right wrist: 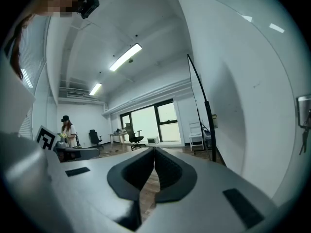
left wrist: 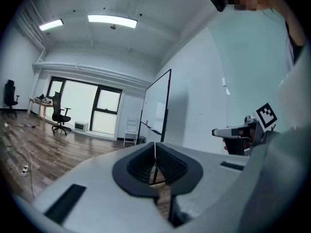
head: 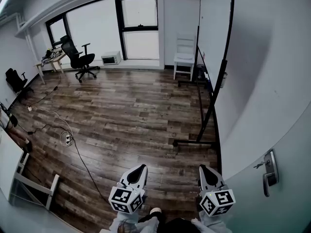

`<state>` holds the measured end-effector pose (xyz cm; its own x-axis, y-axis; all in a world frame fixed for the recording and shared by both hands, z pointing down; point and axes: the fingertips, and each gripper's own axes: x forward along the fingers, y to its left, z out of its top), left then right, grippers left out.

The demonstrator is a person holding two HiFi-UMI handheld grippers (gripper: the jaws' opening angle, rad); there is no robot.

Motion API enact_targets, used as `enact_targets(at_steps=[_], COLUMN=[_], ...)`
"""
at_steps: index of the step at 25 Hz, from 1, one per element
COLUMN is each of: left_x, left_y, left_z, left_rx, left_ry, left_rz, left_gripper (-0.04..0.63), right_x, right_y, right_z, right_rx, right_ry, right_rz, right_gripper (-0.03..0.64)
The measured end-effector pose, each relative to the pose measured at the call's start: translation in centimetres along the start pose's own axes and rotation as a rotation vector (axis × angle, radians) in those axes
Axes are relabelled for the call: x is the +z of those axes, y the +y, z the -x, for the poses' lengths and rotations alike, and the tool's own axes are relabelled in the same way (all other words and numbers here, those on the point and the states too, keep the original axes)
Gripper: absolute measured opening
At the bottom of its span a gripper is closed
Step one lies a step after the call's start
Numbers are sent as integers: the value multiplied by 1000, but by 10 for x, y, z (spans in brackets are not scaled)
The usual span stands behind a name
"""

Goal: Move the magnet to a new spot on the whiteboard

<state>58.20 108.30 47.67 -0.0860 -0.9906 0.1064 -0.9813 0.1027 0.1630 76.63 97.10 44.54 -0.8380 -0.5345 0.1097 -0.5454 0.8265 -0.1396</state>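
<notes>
Both our grey left gripper (head: 140, 169) and grey right gripper (head: 205, 170) are closed and empty, well apart from the black-framed free-standing whiteboard (head: 214, 33) ahead-right, whose magnet is too small to discern, so we should approach squarely before opening either.

Brown wood-grain floor (head: 121, 110), white whiteboard (head: 214, 28) in black frame, black office chair (head: 80, 57); white side chair (head: 184, 52)
</notes>
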Motion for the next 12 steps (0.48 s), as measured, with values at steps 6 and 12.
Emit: enact_targets(at_steps=[6, 12], left_x=[3, 6], left_y=[13, 36], left_z=[-5, -3], left_rx=[-6, -14], left_ry=[1, 1], left_rz=[-1, -14], left_gripper=[15, 15], right_x=[1, 2], right_y=[6, 23], right_z=[-15, -32], right_rx=[4, -6], right_ry=[4, -11], right_rz=[-1, 14], right_gripper=[28, 28])
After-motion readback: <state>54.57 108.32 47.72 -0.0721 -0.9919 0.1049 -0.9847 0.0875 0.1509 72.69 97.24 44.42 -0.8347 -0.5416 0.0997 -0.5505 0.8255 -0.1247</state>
